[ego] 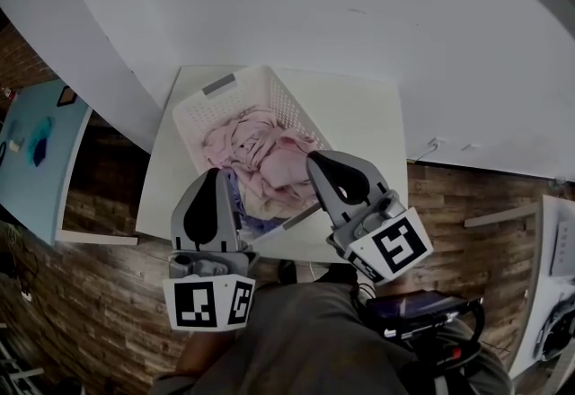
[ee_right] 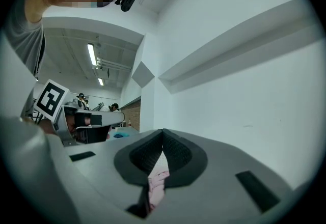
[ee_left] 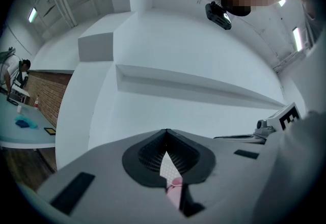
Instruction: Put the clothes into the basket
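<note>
A white mesh basket (ego: 194, 113) stands on a small white table (ego: 364, 119) against the wall. Pink clothes (ego: 262, 151) are heaped in it, with a cream and a bluish piece (ego: 252, 203) at the near side. My left gripper (ego: 212, 179) hovers over the basket's near left corner, jaws shut. My right gripper (ego: 320, 162) hangs over the near right rim, also shut. In the left gripper view the left gripper (ee_left: 165, 134) has its tips together, with pink cloth (ee_left: 174, 190) showing through the slit behind them. The right gripper view shows the right gripper (ee_right: 163, 134) likewise, with pink cloth (ee_right: 155, 187) behind its tips.
A white wall rises right behind the table. The floor is brick-patterned wood (ego: 108, 294). A light blue table (ego: 36, 151) stands at the left and a dark object (ego: 422, 308) lies at the lower right. People stand far off in the room (ee_right: 81, 100).
</note>
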